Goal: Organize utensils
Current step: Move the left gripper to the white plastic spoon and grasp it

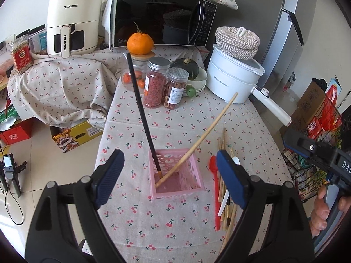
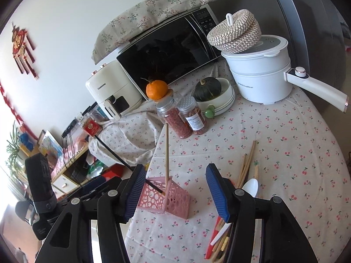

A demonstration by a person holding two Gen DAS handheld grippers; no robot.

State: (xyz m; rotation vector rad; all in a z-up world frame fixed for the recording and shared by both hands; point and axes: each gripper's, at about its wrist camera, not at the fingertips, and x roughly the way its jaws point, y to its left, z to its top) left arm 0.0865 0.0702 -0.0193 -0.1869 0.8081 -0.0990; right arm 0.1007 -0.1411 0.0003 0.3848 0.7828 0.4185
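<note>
Blue-padded and spread wide, the left gripper [image 1: 169, 175] hangs with nothing between its pads, directly over the pink basket [image 1: 193, 175]. That basket stands on the cherry-print tablecloth [image 1: 166, 131], and it's our landmark. Inside it, two sticks: a black chopstick [image 1: 140, 100] leaning away toward the jars, and a wooden chopstick [image 1: 197, 140] slanting off toward the white pot [image 1: 232, 81], both with their lower ends down on the basket floor.

Just beside the basket, on the pot's side, lies the loose pile: a red spoon [image 1: 214, 166], a white spoon [image 1: 223, 201] and a bundle of wooden chopsticks [image 1: 223, 140], all flat on the cloth and partly hidden by the gripper's blue pad.

Over to the right wrist view: the right gripper [image 2: 175, 188] is also splayed apart and empty, the basket [image 2: 173, 201] sitting between and below its fingers, the pile [image 2: 245, 166] under its outer finger.

Beyond the basket stand two jars [image 1: 164, 81] of red dried goods, an orange [image 1: 140, 43] on a lidded jar, a dark squash [image 1: 186, 68] in a bowl, and the microwave [image 1: 158, 15] at the back.
</note>
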